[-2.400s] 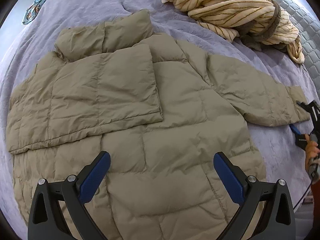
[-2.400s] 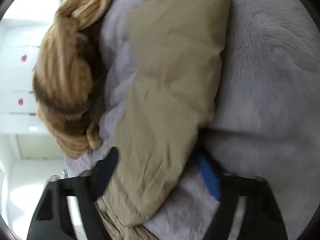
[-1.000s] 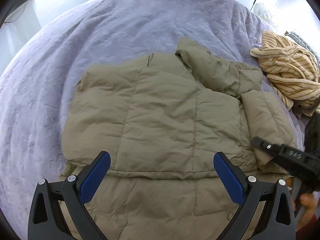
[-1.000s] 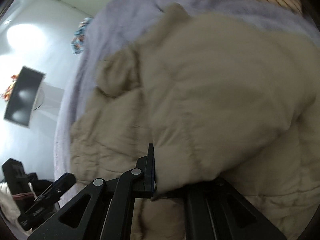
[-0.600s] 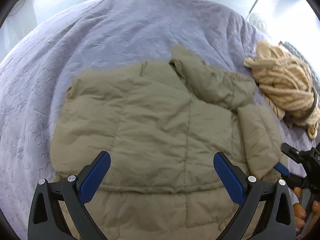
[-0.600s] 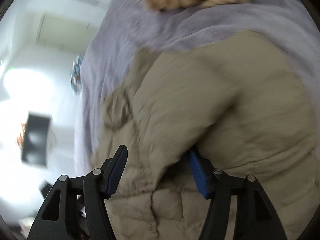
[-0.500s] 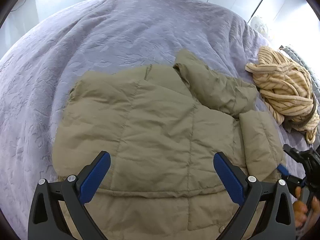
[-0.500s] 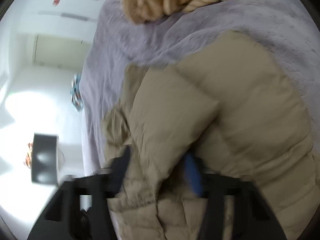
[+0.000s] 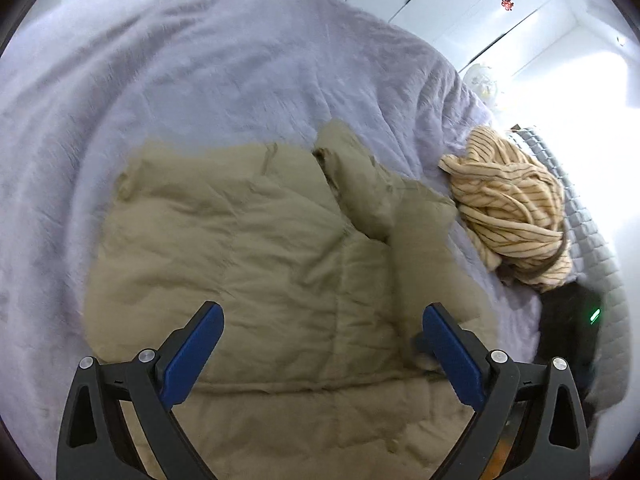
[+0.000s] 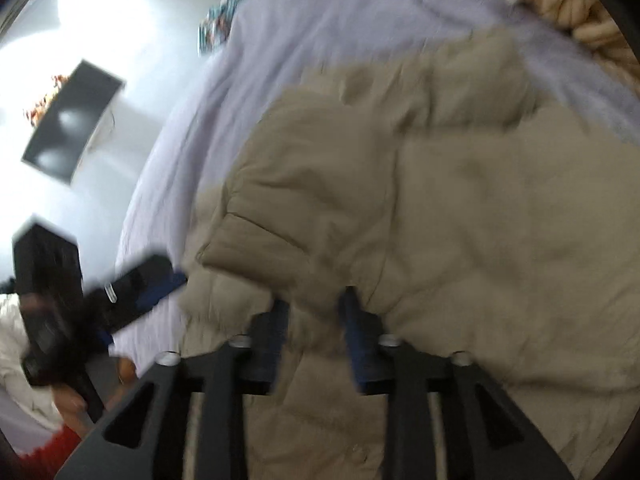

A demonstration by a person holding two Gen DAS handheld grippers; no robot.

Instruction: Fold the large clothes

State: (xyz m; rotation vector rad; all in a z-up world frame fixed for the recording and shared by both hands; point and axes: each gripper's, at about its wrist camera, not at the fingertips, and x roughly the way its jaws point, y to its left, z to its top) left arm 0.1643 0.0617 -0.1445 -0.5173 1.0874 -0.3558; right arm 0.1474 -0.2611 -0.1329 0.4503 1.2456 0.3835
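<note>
Seeing our left gripper point(image 9: 322, 346) spread wide above the khaki puffer jacket point(image 9: 256, 264) on the lavender bedspread point(image 9: 200, 60); only the blurry right view shows our right gripper point(image 10: 314, 312) pinching jacket fabric.

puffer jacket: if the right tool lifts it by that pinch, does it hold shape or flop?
Likely flops: the jacket lies soft and creased on the bed. Its quilted puff suggests light, bulky weight. The right tool pinches a thick fold, which may slip.

**Khaki on lavender**

The puffer jacket point(image 9: 248, 264) is plain khaki-beige, on a pale lavender bedspread point(image 9: 200, 64). Beside it, a cream garment point(image 9: 512, 208) has thin dark stripes. The left claw point(image 9: 322, 346) is black with blue pads point(image 9: 192, 348).
</note>
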